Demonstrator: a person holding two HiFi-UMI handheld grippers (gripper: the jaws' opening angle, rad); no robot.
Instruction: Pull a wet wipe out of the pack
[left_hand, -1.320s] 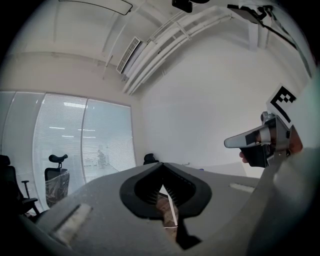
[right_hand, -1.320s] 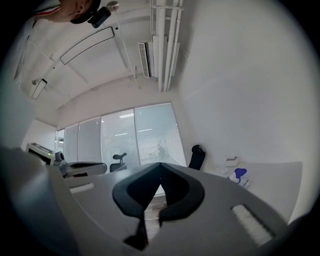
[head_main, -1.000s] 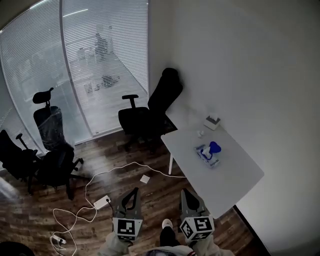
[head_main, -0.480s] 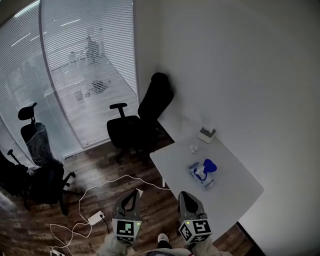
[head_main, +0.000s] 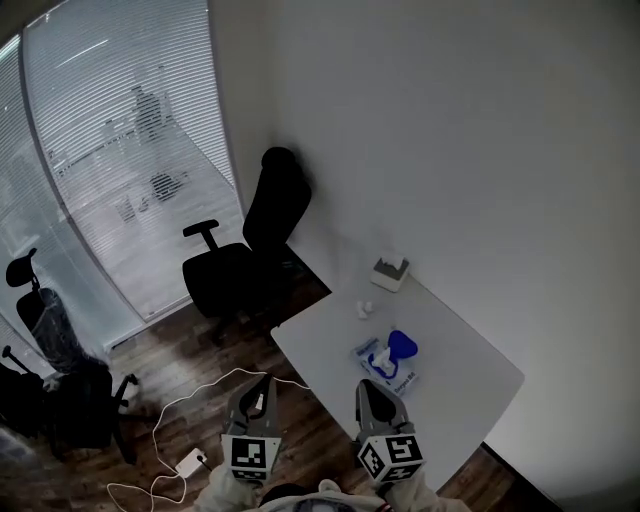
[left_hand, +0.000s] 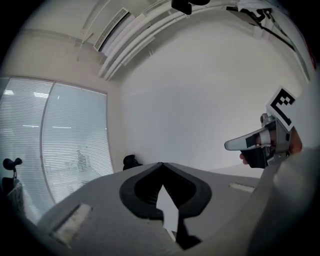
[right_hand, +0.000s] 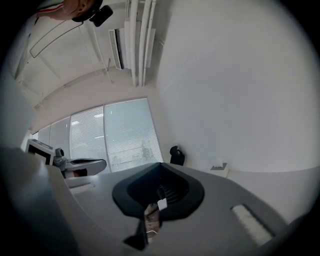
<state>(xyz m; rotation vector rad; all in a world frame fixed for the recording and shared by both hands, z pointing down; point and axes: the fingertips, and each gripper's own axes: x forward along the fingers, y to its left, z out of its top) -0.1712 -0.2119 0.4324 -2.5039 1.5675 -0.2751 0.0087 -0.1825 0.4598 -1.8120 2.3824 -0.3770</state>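
The wet wipe pack (head_main: 383, 362) lies on the white table (head_main: 470, 370), its blue lid (head_main: 402, 345) flipped up and a white wipe showing at the opening. Both grippers hover at the bottom of the head view, short of the table's near edge. My left gripper (head_main: 262, 380) is shut and empty over the wooden floor. My right gripper (head_main: 368, 386) is level with it by the table's near edge, jaws together, holding nothing. In the left gripper view the jaw tips (left_hand: 161, 164) meet; in the right gripper view they (right_hand: 160, 164) also meet.
A white tissue box (head_main: 390, 272) and a small white object (head_main: 364, 310) sit at the table's far end. A black office chair (head_main: 245, 260) stands by the table's far left corner. A power strip (head_main: 190, 462) with a white cable lies on the floor; more chairs (head_main: 55, 390) stand at left.
Both grippers have travelled forward toward the table, staying shut. The table and wipe pack now sit closer and more centred in the head view.
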